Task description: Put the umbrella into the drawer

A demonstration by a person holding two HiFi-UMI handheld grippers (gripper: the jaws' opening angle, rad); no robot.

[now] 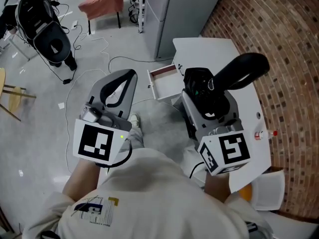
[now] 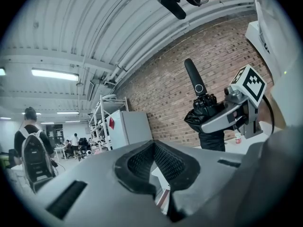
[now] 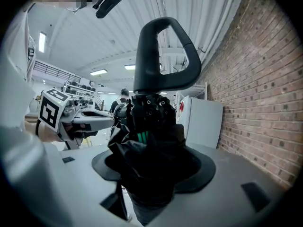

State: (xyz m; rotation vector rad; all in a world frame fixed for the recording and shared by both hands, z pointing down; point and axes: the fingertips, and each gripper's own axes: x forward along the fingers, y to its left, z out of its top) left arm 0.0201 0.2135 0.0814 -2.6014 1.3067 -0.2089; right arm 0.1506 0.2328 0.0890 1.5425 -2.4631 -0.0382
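The right claw [image 1: 202, 91] was clamped on the folded black umbrella [image 1: 243, 69] and held it just right of the open drawer [image 1: 167, 82], above the white worktop [image 1: 209, 46]. The umbrella's handle slanted toward the brick wall [image 1: 289, 44]. The left claw [image 1: 130, 75] hung left of the drawer, with its jaws together at the tips and nothing between them.
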